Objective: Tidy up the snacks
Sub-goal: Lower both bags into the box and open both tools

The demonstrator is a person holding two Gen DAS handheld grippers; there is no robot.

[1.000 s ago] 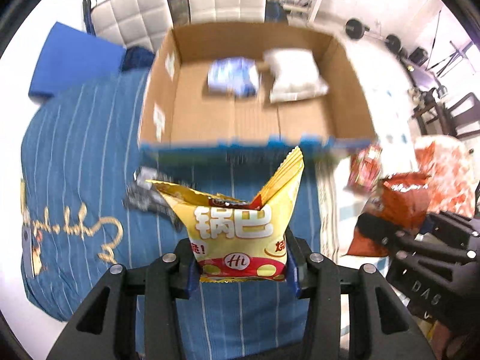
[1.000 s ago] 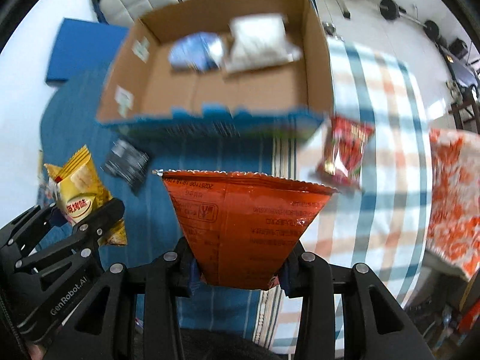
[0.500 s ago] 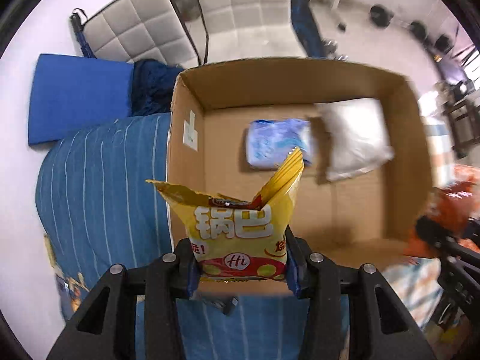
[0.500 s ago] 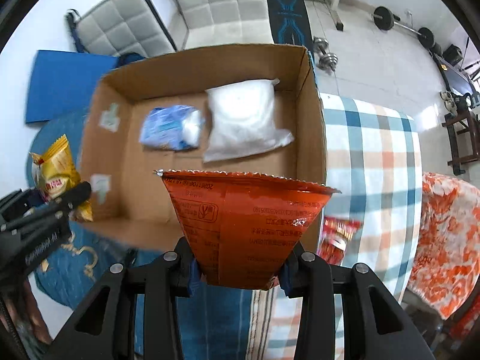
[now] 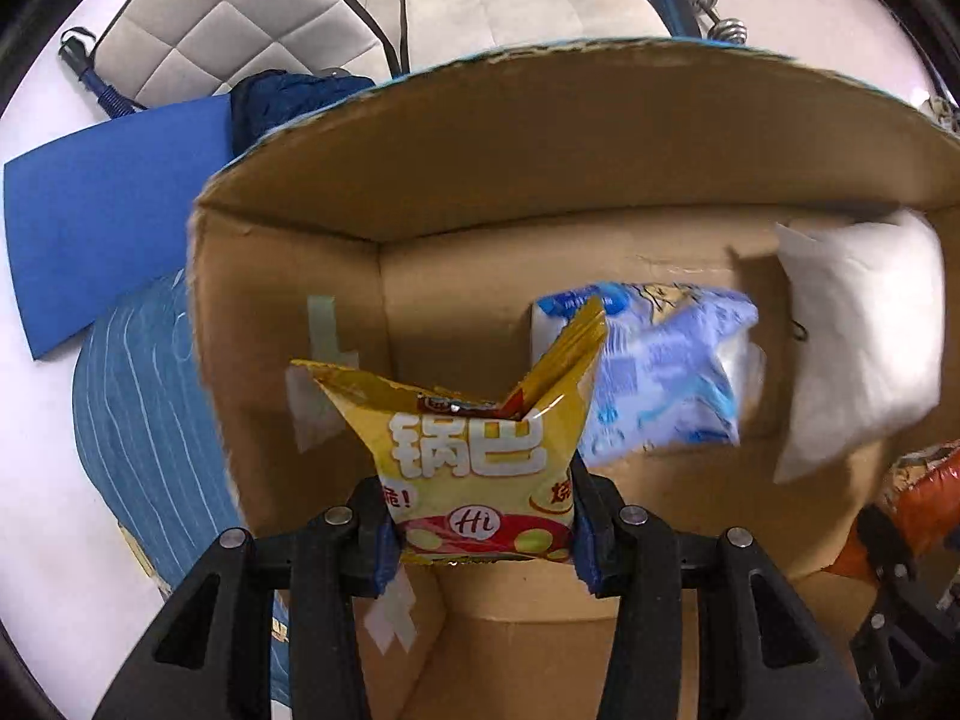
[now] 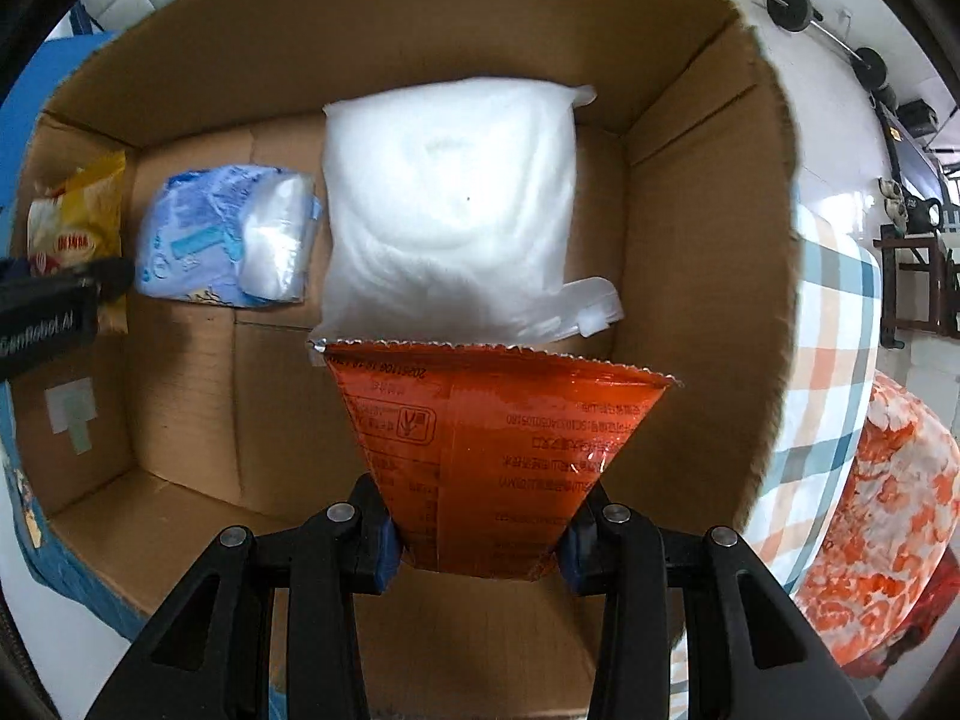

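Note:
My left gripper [image 5: 480,531] is shut on a yellow snack bag [image 5: 474,450] and holds it low over the left end of an open cardboard box [image 5: 540,138]. A light blue packet [image 5: 660,372] and a white bag [image 5: 858,348] lie on the box floor. My right gripper [image 6: 477,537] is shut on an orange snack bag [image 6: 486,450], held above the box's [image 6: 708,252] right half, just in front of the white bag [image 6: 450,204]. The blue packet [image 6: 222,234] and the yellow bag [image 6: 78,222] show at the left in that view.
The box sits on a blue striped cloth [image 5: 150,420]. A checked cloth [image 6: 834,360] and an orange patterned cover [image 6: 888,516] lie to the right. A quilted white chair [image 5: 240,18] and a blue mat [image 5: 102,216] are behind the box.
Both grippers have moved forward and down with their bags, from in front of the box to over its inside. The box now fills both views.

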